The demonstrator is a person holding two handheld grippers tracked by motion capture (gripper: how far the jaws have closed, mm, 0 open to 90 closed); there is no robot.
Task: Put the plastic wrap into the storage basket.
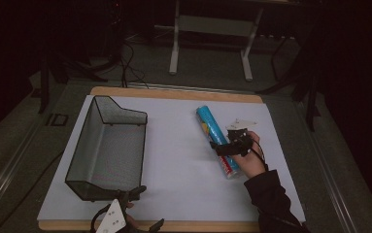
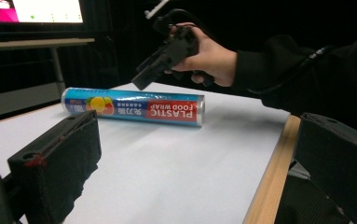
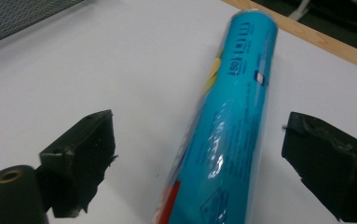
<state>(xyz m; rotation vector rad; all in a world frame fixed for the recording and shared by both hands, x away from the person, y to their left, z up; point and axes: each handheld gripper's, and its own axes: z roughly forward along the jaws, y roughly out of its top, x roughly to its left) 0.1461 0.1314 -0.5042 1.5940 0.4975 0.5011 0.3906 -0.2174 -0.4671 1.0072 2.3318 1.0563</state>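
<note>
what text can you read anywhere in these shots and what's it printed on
"PLASTIC FOOD WRAP": white letters on the red panel of the blue roll, upside down in the left gripper view.
The white print beside the fruit picture and at the roll's far end is too small to read.
The small print on the roll in the right gripper view is blurred.
The lit screen shows no readable text.

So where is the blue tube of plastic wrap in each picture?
High view: the plastic wrap roll lies right of centre on the white sheet, under the right gripper.
Left gripper view: the roll lies sideways, upper middle.
Right gripper view: the roll runs up the centre, between the open jaws.
Shared landmark: the white sheet under it.
</note>
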